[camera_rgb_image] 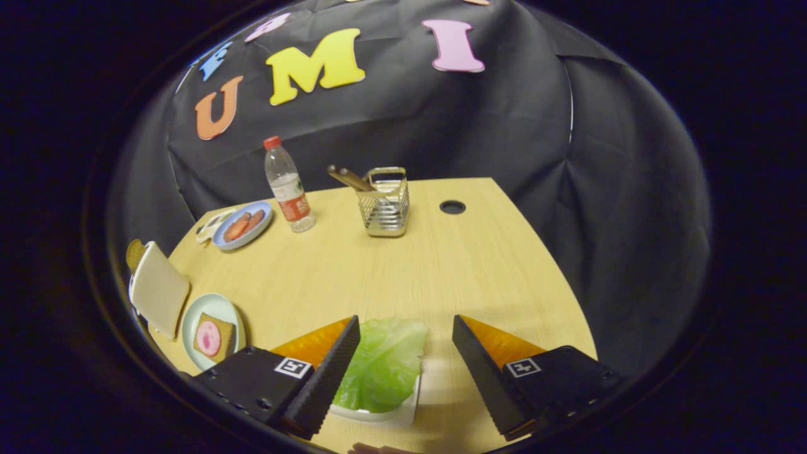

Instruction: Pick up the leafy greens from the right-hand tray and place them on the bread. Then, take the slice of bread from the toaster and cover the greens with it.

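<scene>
Gripper (406,325) fingers spread wide, gripping nothing. Lettuce leaf (384,362) lies on white tray (403,413) between fingers, nearer left one. Bread with pink slice (211,337) on pale green plate (222,305) beside left finger; toaster (157,290) just beyond plate.
</scene>
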